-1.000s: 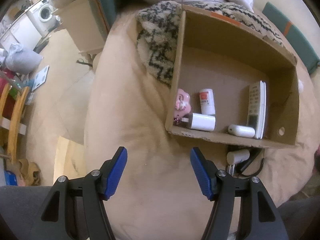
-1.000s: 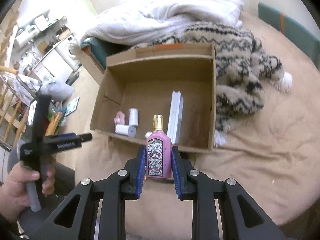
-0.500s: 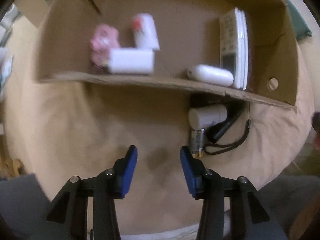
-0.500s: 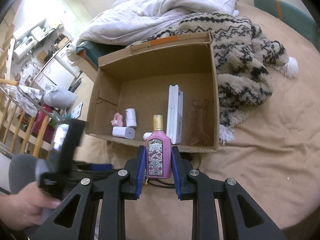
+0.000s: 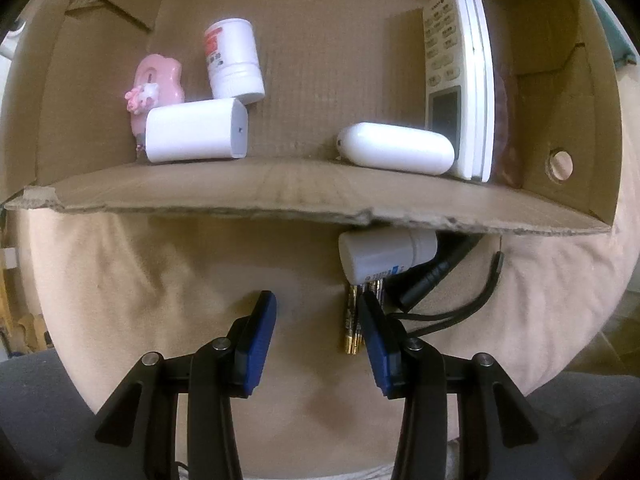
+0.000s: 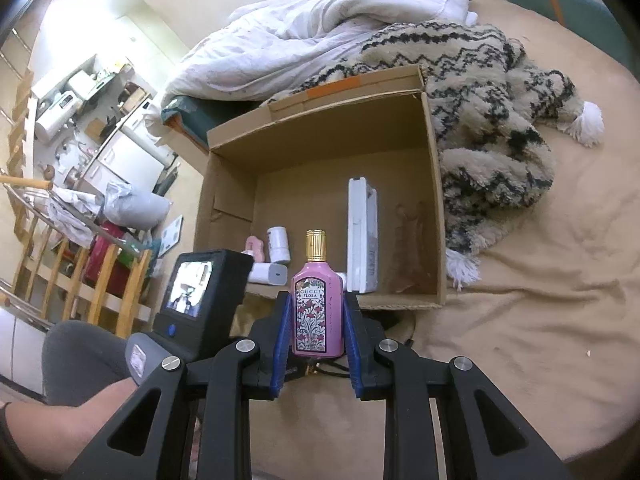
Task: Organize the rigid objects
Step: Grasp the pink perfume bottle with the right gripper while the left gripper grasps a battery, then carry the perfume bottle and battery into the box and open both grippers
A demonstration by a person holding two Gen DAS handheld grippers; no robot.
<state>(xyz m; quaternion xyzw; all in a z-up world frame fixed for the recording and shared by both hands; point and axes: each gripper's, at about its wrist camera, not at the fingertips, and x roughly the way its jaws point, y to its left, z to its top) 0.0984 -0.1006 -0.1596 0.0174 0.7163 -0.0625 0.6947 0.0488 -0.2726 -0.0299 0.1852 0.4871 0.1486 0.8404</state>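
A cardboard box (image 5: 280,196) (image 6: 434,184) sits on the tan bed cover. Inside lie a pink charm (image 5: 154,84), a white pill bottle (image 5: 234,60), a white charger (image 5: 196,136), a white oval case (image 5: 396,148) and a white remote (image 5: 456,76). In front of the box lie a white bottle (image 5: 380,254), batteries (image 5: 352,320) and a black cable (image 5: 448,304). My left gripper (image 5: 316,320) is open over the cover, its right finger beside the batteries. My right gripper (image 6: 316,316) is shut on a pink perfume bottle (image 6: 318,304), held upright before the box.
A patterned fleece blanket (image 6: 492,92) lies against the box's right side, a white duvet (image 6: 320,28) behind it. The bed edge drops to the floor on the left, with a wooden rail (image 6: 80,272) and clutter there. The left hand-held unit (image 6: 200,292) shows in the right wrist view.
My left gripper has moved down and forward close to the box front and narrowed its opening. My right gripper holds the perfume bottle as before, slightly nearer the box.
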